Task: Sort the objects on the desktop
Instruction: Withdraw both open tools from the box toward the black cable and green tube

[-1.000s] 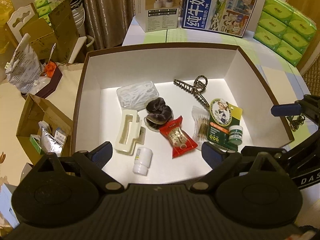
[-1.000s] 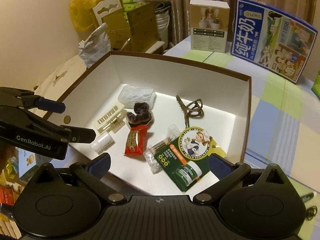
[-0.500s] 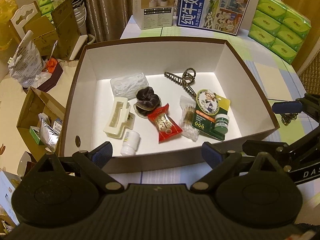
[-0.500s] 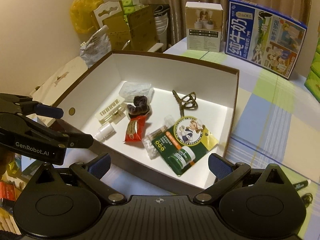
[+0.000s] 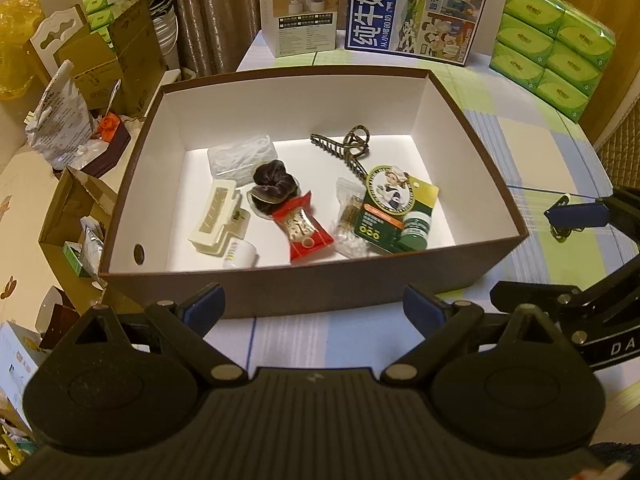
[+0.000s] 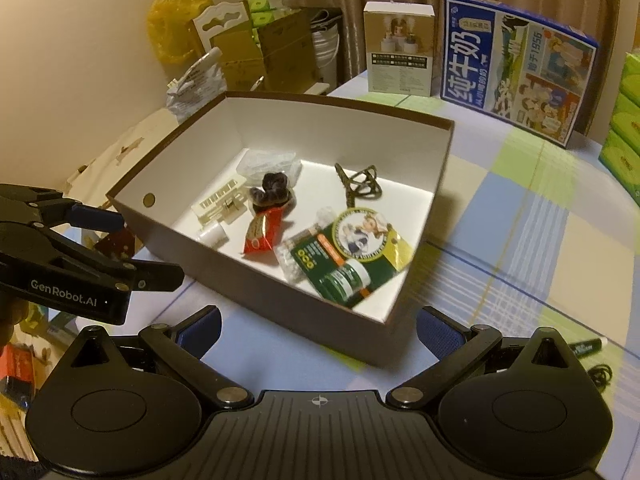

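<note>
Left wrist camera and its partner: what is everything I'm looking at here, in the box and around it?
Open cardboard box: 1, brown outside, white inside, on the checked tablecloth.
Cream plastic hair claw: 1, box floor, left.
Bronze metal hair claw: 1, box floor, back.
Dark brown velvet scrunchie: 1, box centre.
Red snack packet: 1, in front of scrunchie.
Green carded balm jar: 1, box right.
Clear bag of cotton swabs: 1, beside card.
Small white bottle: 1, near front wall.
Clear case of white picks: 1, back left.
Blue milk carton: 1, behind box.
Green tissue packs: several, far right.
Left gripper: black, blue-padded jaws apart, empty.
Right gripper: same, empty.
</note>
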### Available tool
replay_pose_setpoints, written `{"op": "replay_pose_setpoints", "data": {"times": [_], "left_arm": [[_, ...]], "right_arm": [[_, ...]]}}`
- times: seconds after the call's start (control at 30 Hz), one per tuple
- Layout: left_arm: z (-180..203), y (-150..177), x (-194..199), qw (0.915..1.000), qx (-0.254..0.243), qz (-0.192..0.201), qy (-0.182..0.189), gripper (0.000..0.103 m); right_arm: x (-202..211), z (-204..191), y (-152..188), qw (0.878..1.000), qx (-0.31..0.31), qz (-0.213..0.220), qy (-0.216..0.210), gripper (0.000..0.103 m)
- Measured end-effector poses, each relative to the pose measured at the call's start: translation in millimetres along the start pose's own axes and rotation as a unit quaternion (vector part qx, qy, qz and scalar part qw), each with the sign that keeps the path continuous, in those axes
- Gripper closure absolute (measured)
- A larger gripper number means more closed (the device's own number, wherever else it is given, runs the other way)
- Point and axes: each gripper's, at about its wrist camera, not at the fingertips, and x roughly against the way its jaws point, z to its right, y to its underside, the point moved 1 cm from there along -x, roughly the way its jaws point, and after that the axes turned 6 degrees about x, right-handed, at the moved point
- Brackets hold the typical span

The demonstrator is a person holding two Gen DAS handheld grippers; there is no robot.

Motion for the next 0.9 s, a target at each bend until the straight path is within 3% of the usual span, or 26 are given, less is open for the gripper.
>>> {"op": "replay_pose_setpoints", "data": {"times": [0.4, 0.9], "left_arm": [[49.2, 19.3, 11.2, 1.0, -0.006, -0.001, -0.001, 0.009], [126.1, 36.5, -1.9, 0.999, -0.033, -0.022, 0.02, 0.009]], "right_arm": [[32.8, 29.3, 38.6, 1.0, -0.008, -0.004, 0.004, 0.002], [70.9, 93.0, 95.8, 0.998, -0.053, -0.016, 0.031, 0.002]]}}
